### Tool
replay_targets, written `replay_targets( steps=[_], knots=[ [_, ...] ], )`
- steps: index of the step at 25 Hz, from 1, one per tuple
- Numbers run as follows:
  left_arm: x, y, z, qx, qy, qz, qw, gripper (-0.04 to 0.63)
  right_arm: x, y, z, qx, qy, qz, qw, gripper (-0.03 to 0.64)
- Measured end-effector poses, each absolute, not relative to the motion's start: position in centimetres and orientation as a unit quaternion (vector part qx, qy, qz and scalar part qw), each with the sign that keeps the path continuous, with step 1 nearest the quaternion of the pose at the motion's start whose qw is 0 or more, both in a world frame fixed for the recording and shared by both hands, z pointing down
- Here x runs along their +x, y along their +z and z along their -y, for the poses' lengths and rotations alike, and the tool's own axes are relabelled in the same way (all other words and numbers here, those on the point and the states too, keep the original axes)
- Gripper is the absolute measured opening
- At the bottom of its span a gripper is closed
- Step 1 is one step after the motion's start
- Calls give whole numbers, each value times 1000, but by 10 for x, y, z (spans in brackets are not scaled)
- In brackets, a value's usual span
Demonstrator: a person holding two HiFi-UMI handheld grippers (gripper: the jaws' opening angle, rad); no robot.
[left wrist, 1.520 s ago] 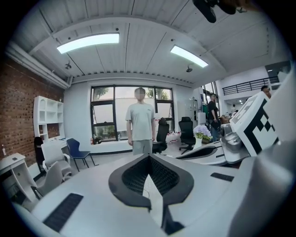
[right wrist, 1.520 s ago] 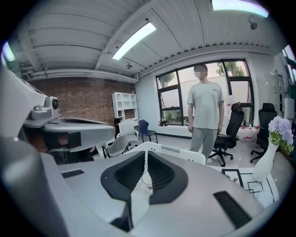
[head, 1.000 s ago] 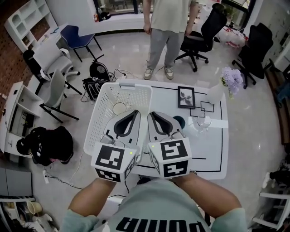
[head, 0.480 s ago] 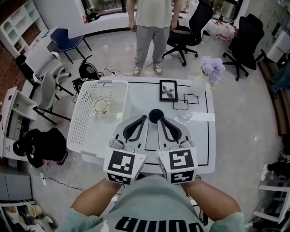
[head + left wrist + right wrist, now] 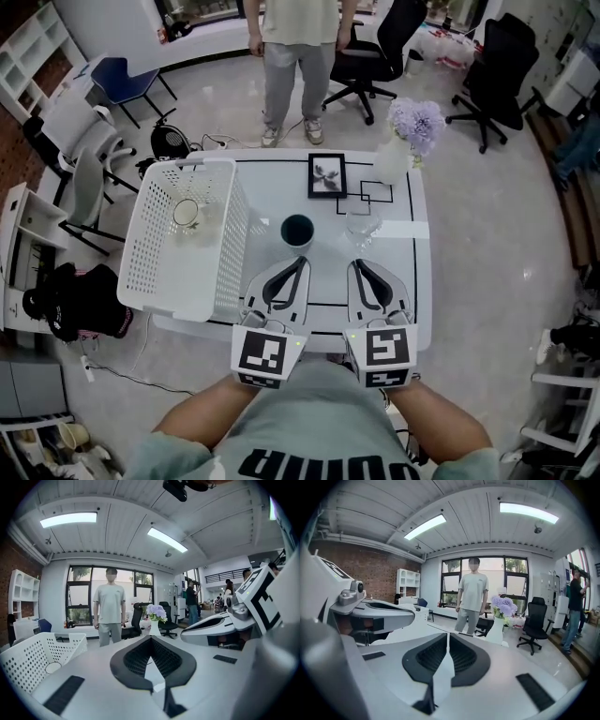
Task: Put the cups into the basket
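since the earlier picture both claws have drawn back from the middle of the counter (image 5: 398,281) to its near edge, so the dark cup (image 5: 298,230) and the clear glass cup (image 5: 362,228) are now uncovered. the left claw (image 5: 300,262) and the right claw (image 5: 360,264) lie side by side, both with jaws together and nothing between them.

the dark cup stands upright near the middle of the counter, just beside the right wall of the white basket (image 5: 141,248). the glass cup stands to its right, apart from it. one pale cup (image 5: 186,212) is already inside the basket, in its far part.

the dark cup looks stiff and thick-walled, probably not heavy. i think a hold over the rim, one jaw inside and one outside, would be safe. the glass cup seems thin, smooth and fragile, so it may slip. i would take it around the body, low, with gentle pressure, and set it down softly, away from the other cups.
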State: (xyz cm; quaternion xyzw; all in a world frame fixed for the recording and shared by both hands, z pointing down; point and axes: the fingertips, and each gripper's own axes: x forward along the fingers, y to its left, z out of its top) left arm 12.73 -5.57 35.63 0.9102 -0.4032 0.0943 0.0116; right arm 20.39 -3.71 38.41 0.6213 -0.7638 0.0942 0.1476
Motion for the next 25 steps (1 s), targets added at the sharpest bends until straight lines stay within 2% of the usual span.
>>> replay_targets(
  steps=[13,25],
  knots=[
    [153,404,35,907,104,408,14,2,240,437,14,629,114,753,153,32],
    [164,416,35,906,105,410,18,2,250,447,12,627,120,753,160,32]
  ],
)
